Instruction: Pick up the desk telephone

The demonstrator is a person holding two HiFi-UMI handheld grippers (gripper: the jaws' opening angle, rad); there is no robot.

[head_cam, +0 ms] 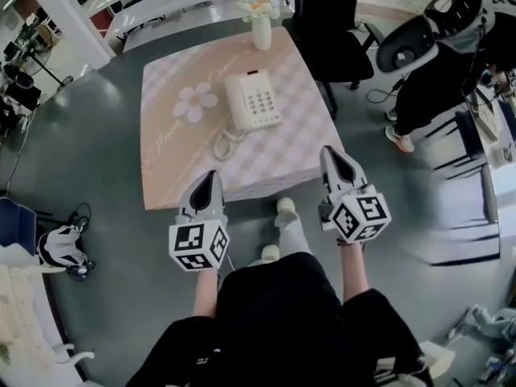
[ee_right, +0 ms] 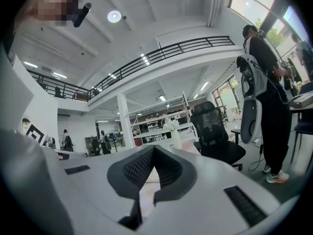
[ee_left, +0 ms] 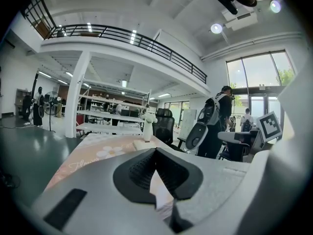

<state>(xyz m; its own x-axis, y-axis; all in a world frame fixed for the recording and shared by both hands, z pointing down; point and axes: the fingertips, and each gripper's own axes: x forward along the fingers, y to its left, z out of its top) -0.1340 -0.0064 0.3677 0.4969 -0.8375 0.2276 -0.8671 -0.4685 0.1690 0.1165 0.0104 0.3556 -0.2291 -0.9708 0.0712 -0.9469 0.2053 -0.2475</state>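
Desk telephone (head_cam: 253, 101) sat near the middle of the table (head_cam: 173, 164), with its coiled cord (head_cam: 226, 145) toward the near edge and a vase (head_cam: 262, 31) at the far edge. In the head view, the left gripper (head_cam: 211, 176) and right gripper (head_cam: 330, 151) hovered at the near edge. In the left gripper view the jaws were pressed together on nothing, and the telephone showed only as a pale sliver beyond them. In the right gripper view the jaws were likewise together and empty, and they hid the telephone.
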